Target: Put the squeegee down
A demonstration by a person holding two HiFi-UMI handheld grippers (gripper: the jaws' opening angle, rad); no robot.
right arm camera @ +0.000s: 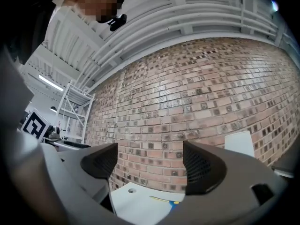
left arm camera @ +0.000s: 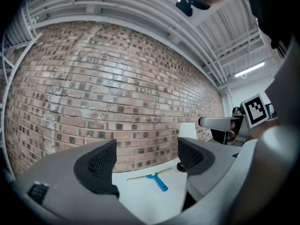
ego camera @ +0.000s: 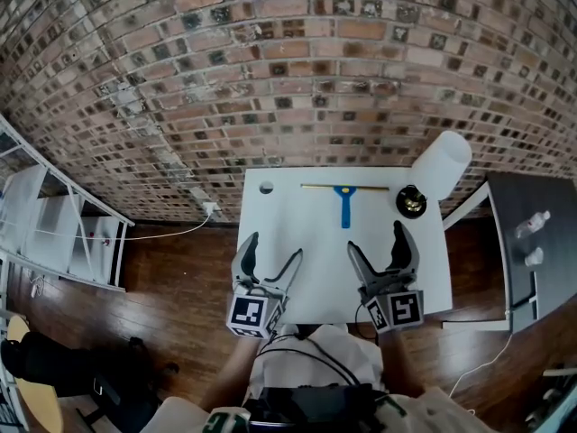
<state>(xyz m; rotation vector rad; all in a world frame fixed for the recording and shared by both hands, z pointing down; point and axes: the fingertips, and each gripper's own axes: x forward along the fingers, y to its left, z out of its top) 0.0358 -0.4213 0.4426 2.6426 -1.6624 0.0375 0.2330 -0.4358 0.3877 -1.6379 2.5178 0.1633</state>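
At twelve o'clock on the white tabletop, the squeegee lies flat by the brick wall. Left gripper at seven o'clock, right gripper at five: fingers apart, both empty.

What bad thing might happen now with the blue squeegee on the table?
1. The squeegee lies flat near the far edge of the table, by the brick wall. A careless nudge might push it off the back.
2. A black round thing sits just off its right end. The right gripper, open and empty, might bump it if it reaches there.
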